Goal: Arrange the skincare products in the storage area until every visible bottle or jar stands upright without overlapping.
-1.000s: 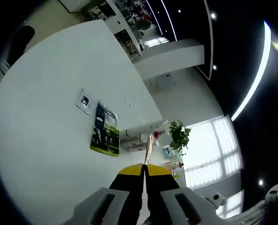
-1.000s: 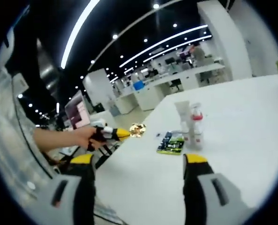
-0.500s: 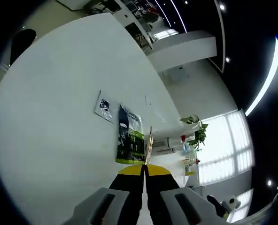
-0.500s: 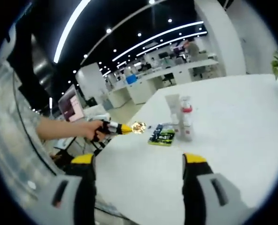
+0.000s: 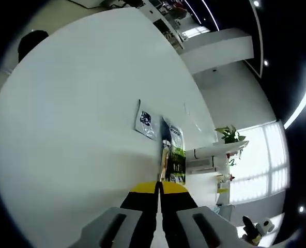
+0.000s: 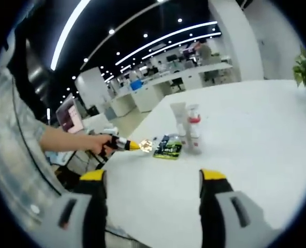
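The left gripper [image 5: 159, 192] keeps its fingers pressed together on a thin gold sachet [image 5: 164, 164], and it has come closer to the green packet [image 5: 176, 151] lying flat on the white worktop [image 5: 75, 119] than a second ago. A small white packet [image 5: 147, 120] lies just beside the green one. In the right gripper view a tube [image 6: 180, 118] and a red-capped bottle [image 6: 194, 128] stand upright, seemingly touching. The right gripper [image 6: 152, 187] hovers with fingers spread, holding nothing.
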Demonstrator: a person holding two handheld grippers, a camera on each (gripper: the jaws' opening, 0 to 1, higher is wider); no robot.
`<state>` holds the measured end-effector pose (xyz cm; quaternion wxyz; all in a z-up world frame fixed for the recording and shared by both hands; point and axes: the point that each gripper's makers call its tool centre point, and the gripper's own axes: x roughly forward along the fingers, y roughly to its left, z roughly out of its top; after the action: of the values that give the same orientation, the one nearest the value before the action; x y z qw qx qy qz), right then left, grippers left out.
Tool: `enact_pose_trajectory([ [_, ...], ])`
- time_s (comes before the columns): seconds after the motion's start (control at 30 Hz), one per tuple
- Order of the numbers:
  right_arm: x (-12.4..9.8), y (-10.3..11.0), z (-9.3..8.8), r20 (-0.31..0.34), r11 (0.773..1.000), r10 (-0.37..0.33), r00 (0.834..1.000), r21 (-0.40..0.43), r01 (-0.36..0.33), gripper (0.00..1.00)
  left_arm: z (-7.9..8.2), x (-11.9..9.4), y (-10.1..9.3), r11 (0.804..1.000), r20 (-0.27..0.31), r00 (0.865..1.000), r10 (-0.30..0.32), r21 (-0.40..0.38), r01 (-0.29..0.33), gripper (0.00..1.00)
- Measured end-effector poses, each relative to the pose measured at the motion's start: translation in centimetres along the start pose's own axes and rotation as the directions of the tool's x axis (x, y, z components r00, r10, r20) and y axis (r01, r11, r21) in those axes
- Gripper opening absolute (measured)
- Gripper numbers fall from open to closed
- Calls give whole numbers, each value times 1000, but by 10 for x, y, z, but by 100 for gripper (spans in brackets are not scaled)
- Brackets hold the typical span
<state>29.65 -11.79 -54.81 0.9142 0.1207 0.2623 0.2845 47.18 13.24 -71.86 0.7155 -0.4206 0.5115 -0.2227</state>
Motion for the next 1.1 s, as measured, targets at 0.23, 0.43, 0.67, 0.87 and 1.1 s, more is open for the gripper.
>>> enact_pose_trajectory([
  [0.23,5,1,-4,-20,1000,-2,1000,11,2,70,9,7,17,999,-20,999,32,-12,-32,1],
  [0.43,7,-6,-4,-32,1000,-18,999,13,18,69,8,11,18,999,-38,998,50,5,-50,1],
  [0.67,6,-14,-5,-42,999,-24,999,20,25,69,8,12,24,997,-40,996,74,1,-75,2],
  [0.87,3,-15,-11,-49,998,-26,998,48,28,68,10,12,43,990,-69,988,138,23,-136,3],
  [1.1,-1,-15,-19,-66,999,-26,998,44,29,68,9,19,37,986,-97,982,161,53,-157,3],
])
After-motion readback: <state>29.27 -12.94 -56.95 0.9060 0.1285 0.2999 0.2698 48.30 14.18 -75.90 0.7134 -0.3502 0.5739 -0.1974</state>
